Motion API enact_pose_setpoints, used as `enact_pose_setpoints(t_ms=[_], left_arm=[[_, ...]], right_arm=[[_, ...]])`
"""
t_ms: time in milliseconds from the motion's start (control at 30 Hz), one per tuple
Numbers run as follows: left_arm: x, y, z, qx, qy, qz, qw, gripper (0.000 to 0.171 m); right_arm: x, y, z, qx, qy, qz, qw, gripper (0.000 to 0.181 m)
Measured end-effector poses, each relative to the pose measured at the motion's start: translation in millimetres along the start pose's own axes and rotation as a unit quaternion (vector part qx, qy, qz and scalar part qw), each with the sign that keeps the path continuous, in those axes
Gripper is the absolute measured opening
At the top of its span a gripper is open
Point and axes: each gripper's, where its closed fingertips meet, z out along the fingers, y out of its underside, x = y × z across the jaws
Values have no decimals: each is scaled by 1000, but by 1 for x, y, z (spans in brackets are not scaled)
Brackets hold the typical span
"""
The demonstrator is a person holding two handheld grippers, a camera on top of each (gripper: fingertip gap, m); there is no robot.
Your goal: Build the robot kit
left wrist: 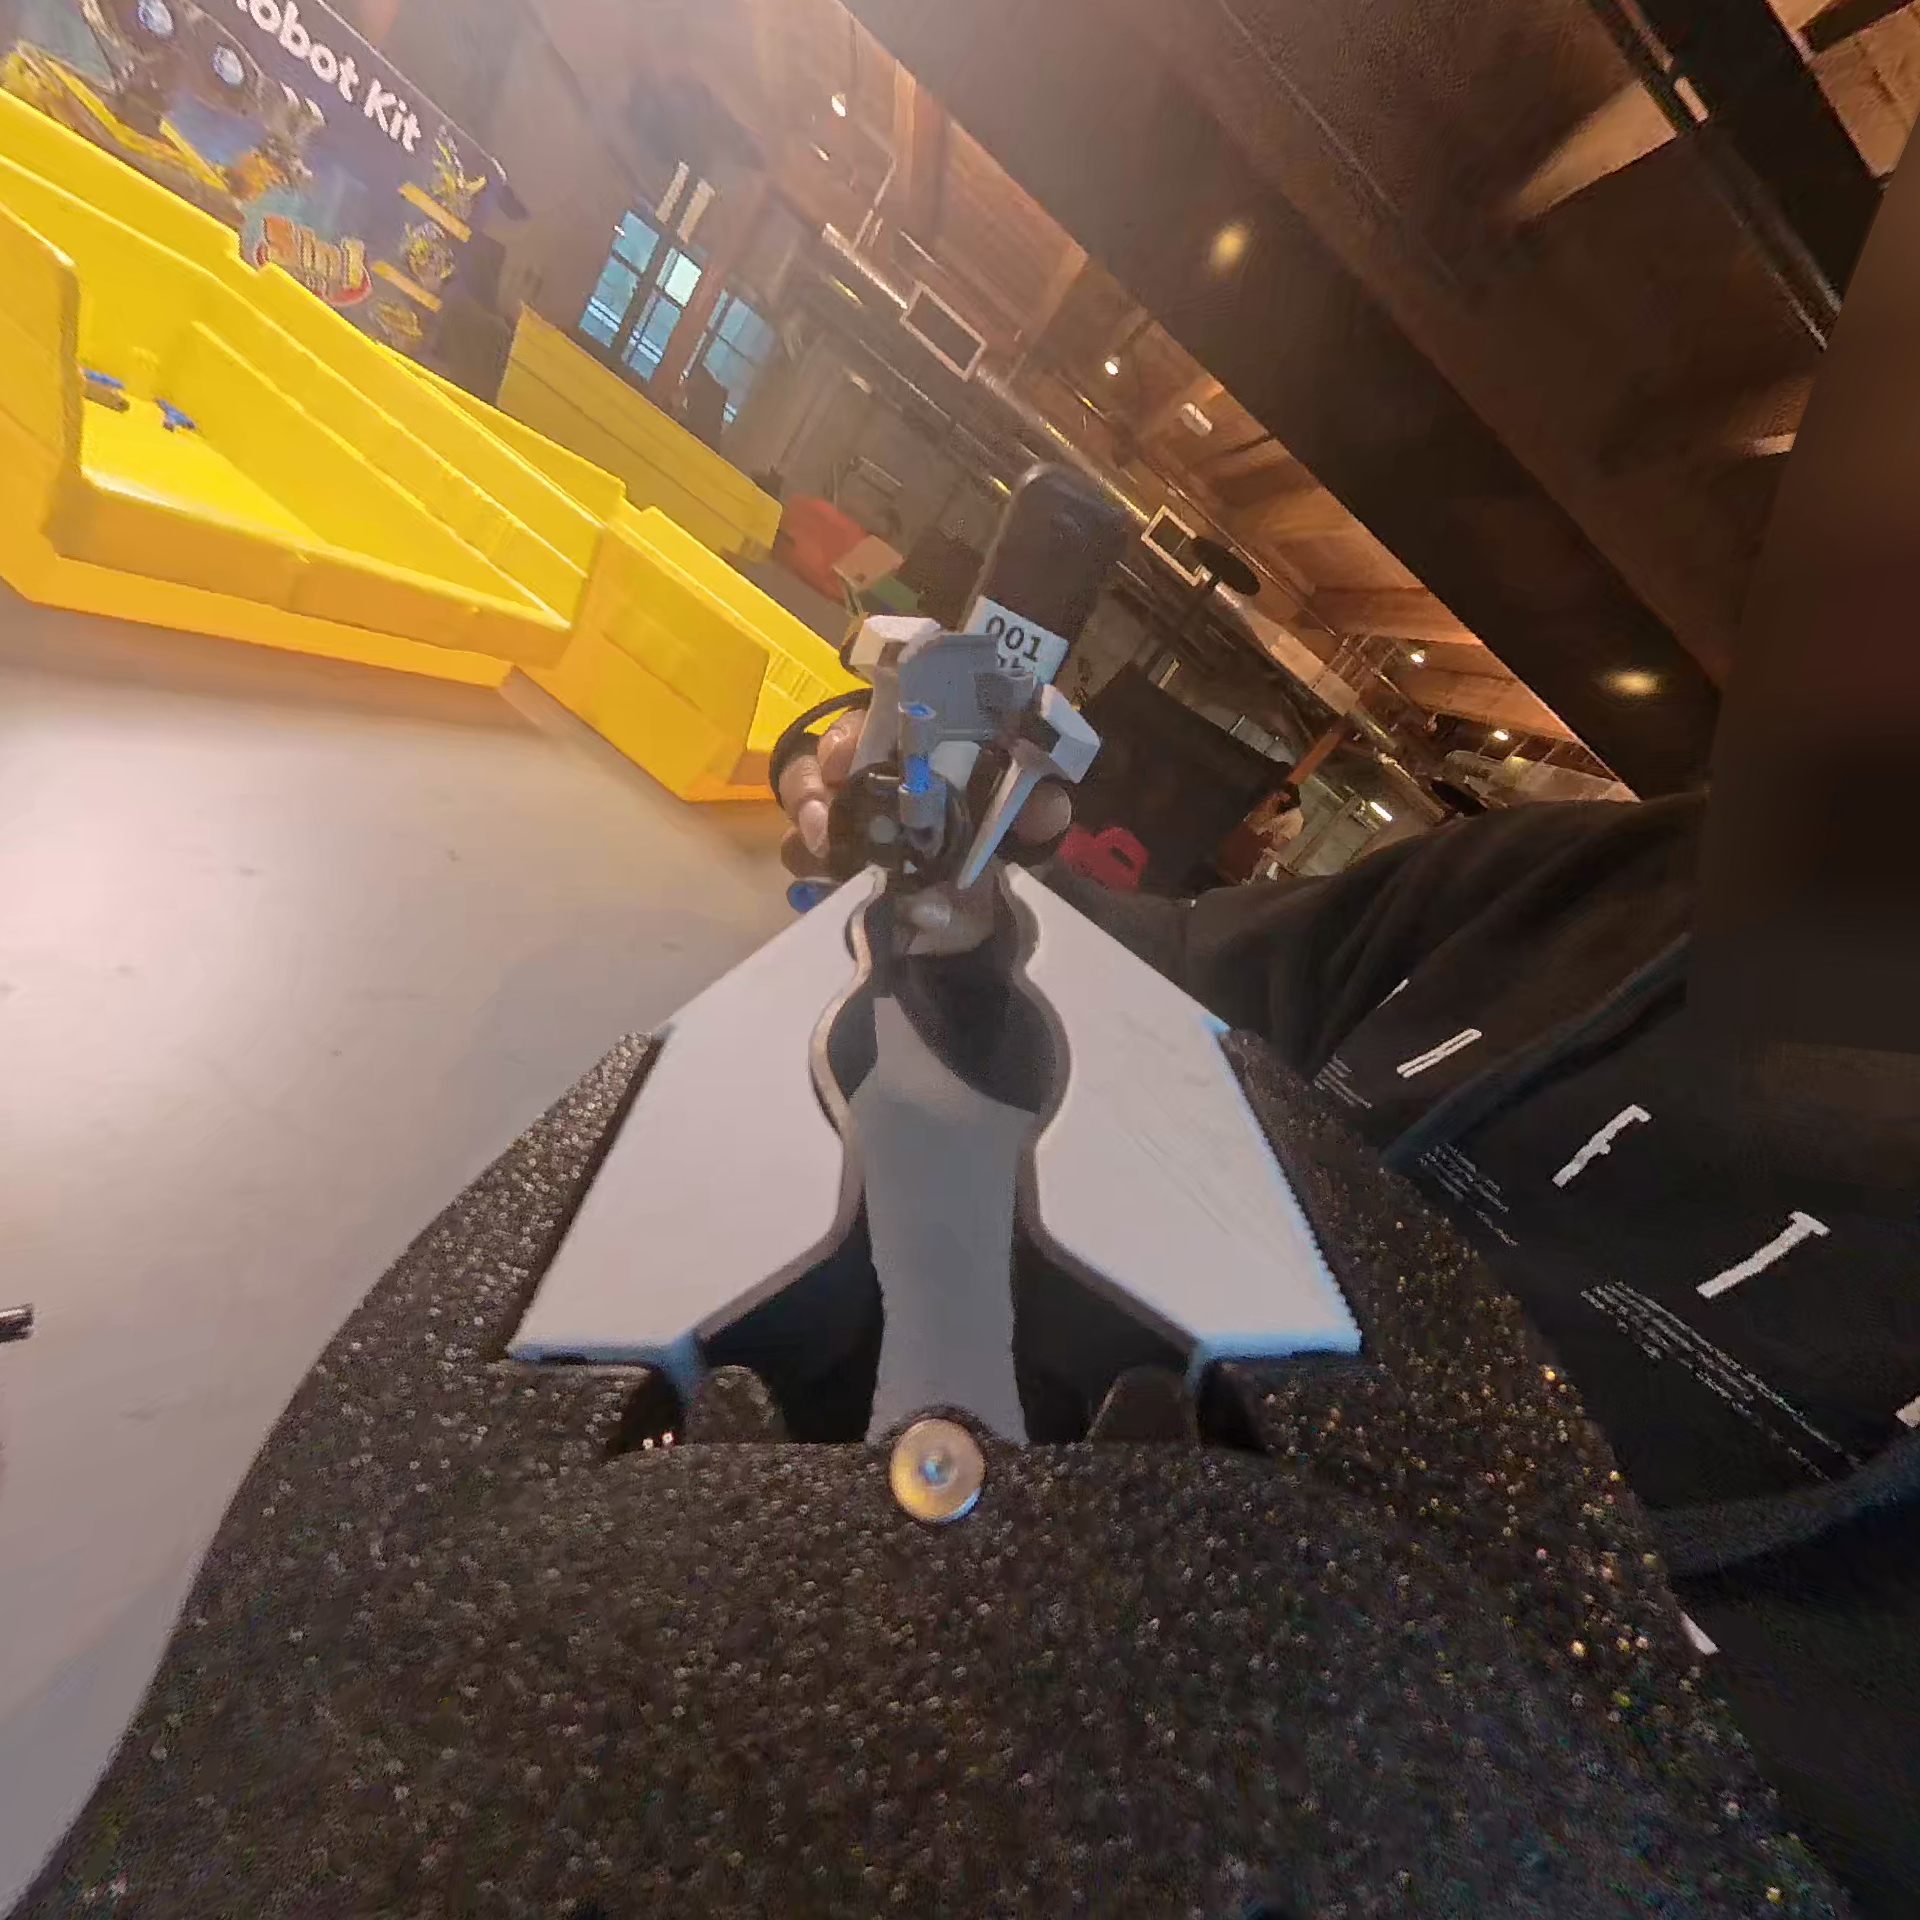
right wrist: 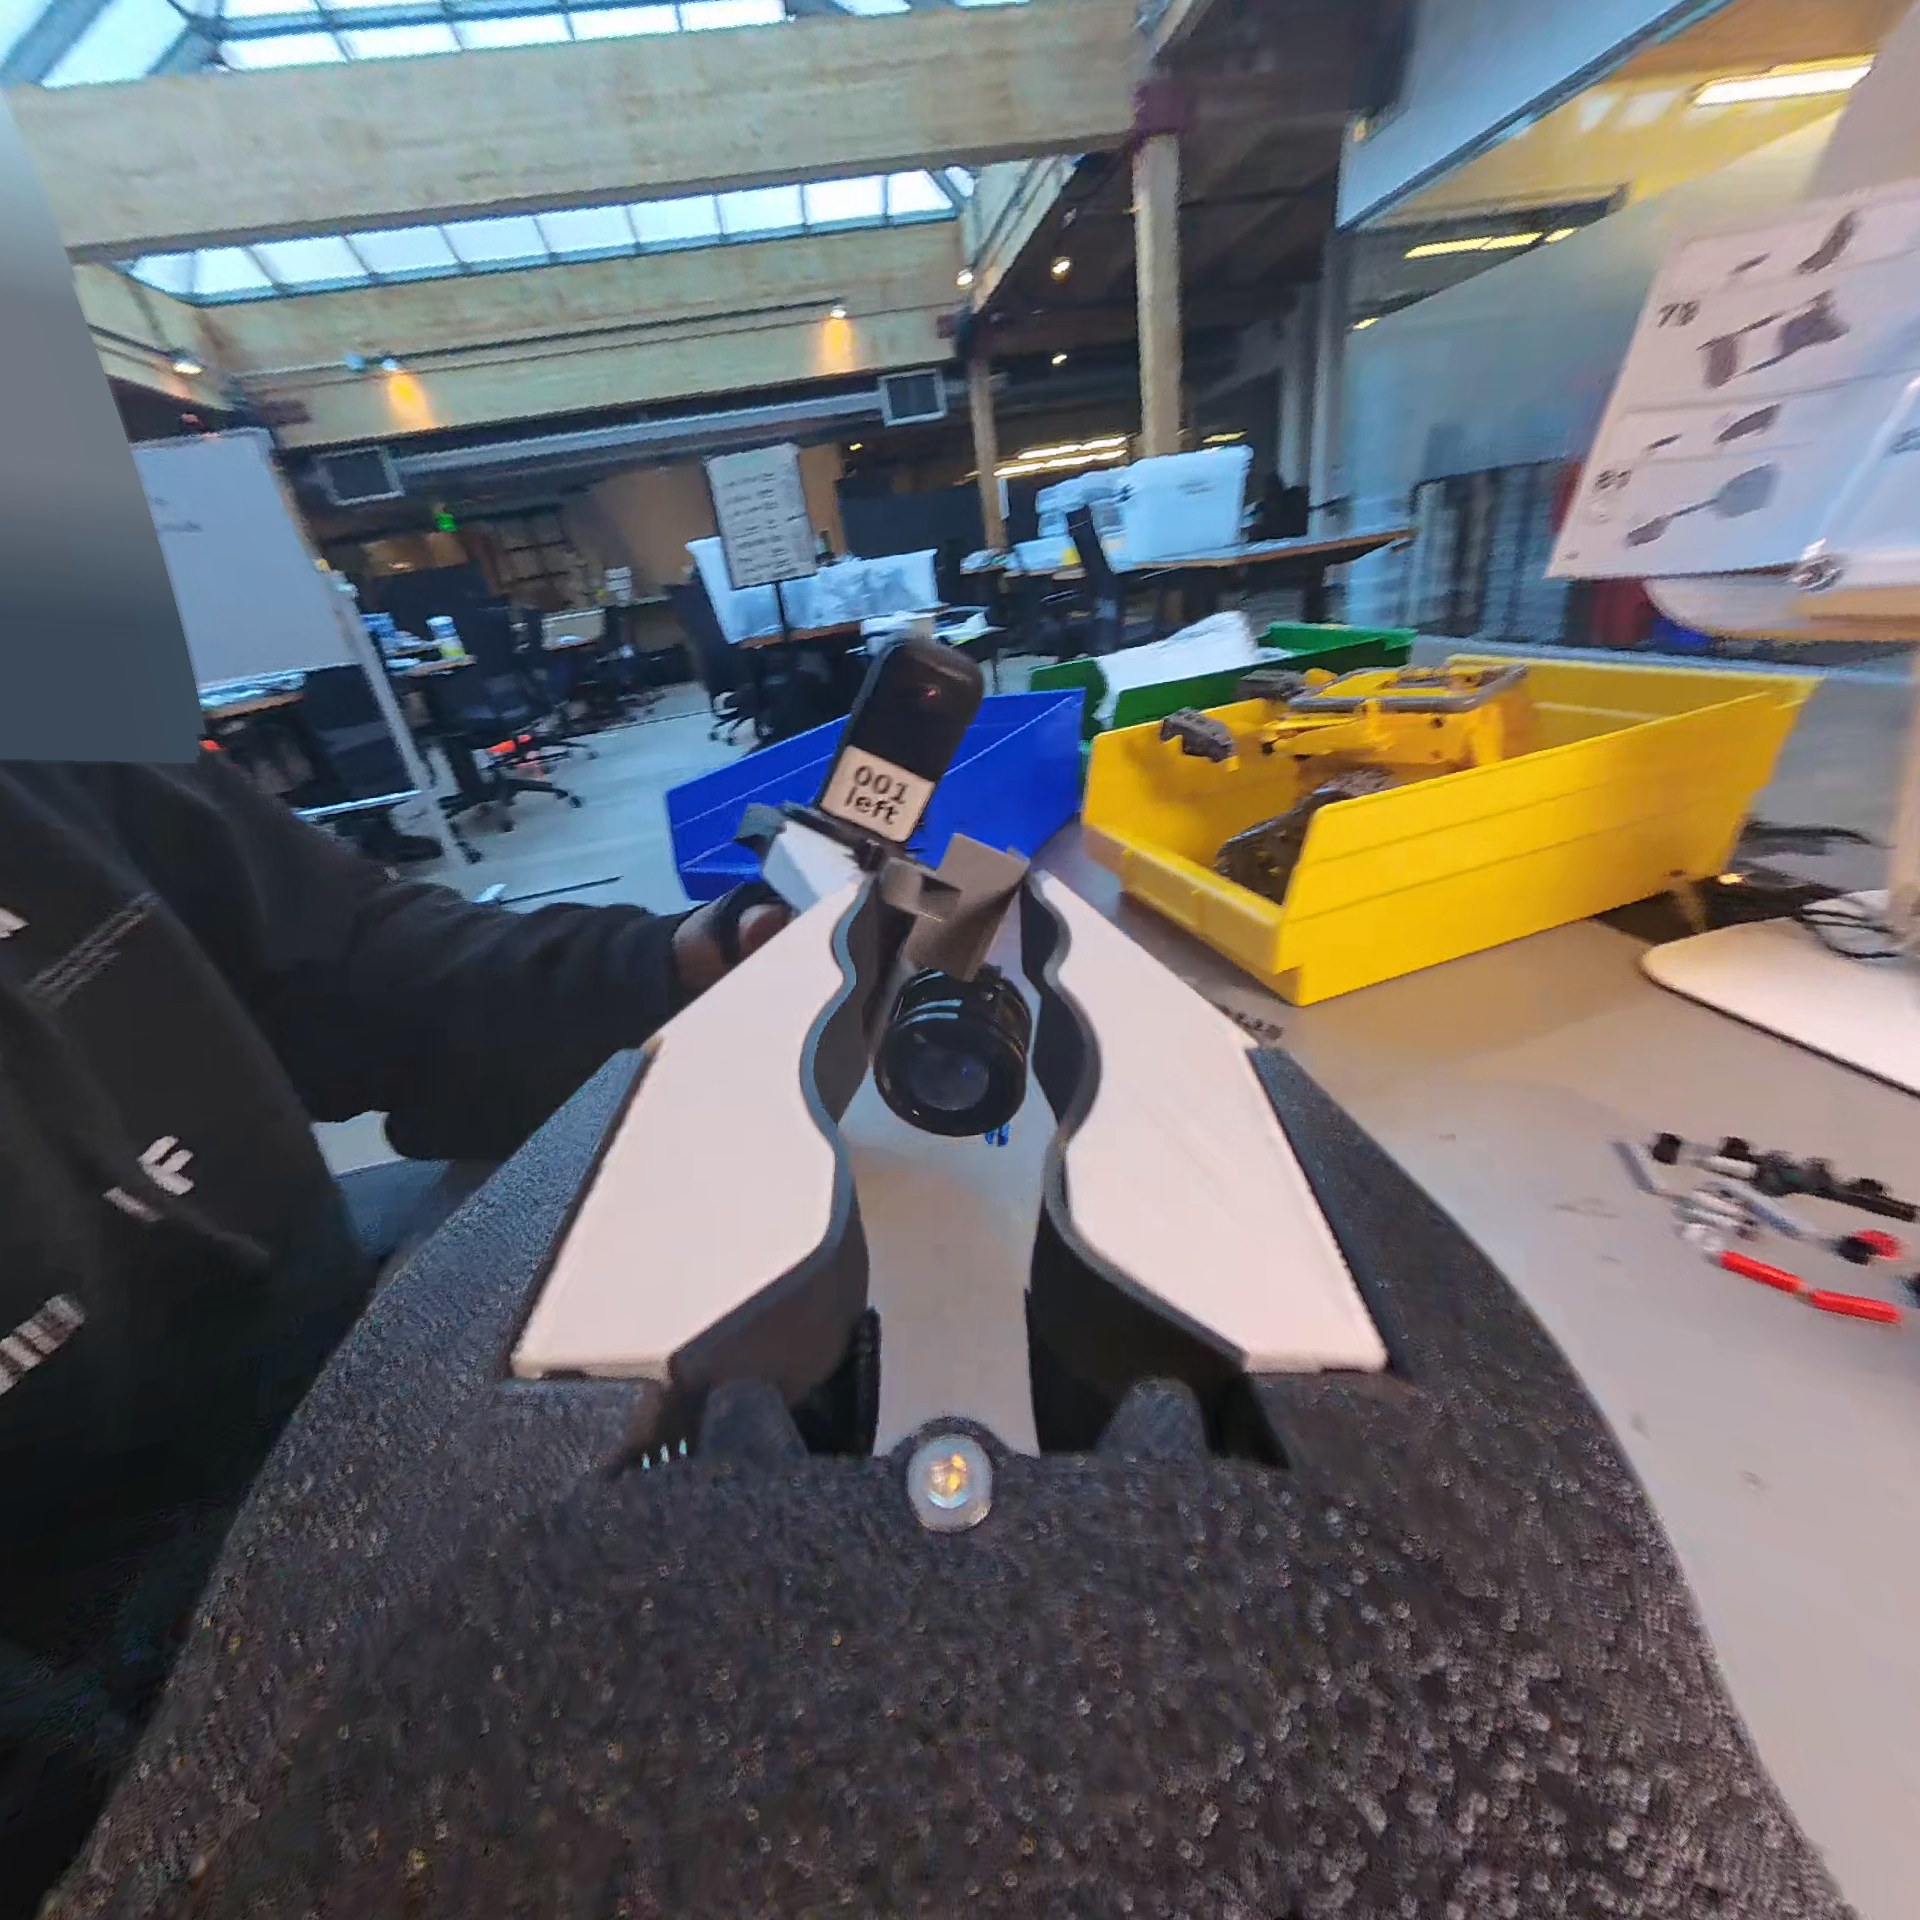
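Left gripper (left wrist: pixel 940 888): held low over the table (left wrist: pixel 312 935), tilted and pointing up towards the opposite tool. Jaws narrow, tips almost meeting at the lower end of a small assembly (left wrist: pixel 920 764). Cannot tell whether they actually pinch it.

Right gripper (right wrist: pixel 945 899): raised above the table edge, aimed at the person's black sleeve (right wrist: pixel 468 997). Jaws closed to the width of the assembly's grey bracket, which fills the space between the tips.

Assembly: grey, black and blue building-kit parts with a black wheel (right wrist: pixel 951 1060). It is suspended in the air between the two tools, the wheel hanging inside the right jaws' opening.

Hand (left wrist: pixel 810 790): wrapped round the right tool's grip, just behind the assembly.

Surroundings:
- yellow bin (right wrist: pixel 1455 914) with dark and yellow parts
- blue bin (right wrist: pixel 997 769) and green bin (right wrist: pixel 1340 639) behind it
- loose small parts (right wrist: pixel 1787 1226) on the table
- an instruction sheet (right wrist: pixel 1766 395) propped upright
- yellow trays (left wrist: pixel 312 499)
- a printed kit box (left wrist: pixel 312 156)
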Motion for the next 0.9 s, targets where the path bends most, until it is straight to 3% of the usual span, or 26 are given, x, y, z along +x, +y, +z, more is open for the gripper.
enact_pose_setpoints(t_ms=[267,400,700,800,900], left_arm=[[-5,-23,12,78,-55,8,995,22],[-10,-23,13,73,-112,39,990,15],[-23,-15,16,75,-152,-4,986,19],[-23,-11,18,53,-148,-3,988,17],[-14,-12,16,34,-110,-2,993,14]], right_arm=[[-3,-15,10,53,82,-55,994,26],[-2,-12,13,54,119,-77,988,26],[1,4,23,11,167,-158,973,26],[2,4,22,9,163,-169,972,25],[-2,-2,20,17,102,-131,986,25]])
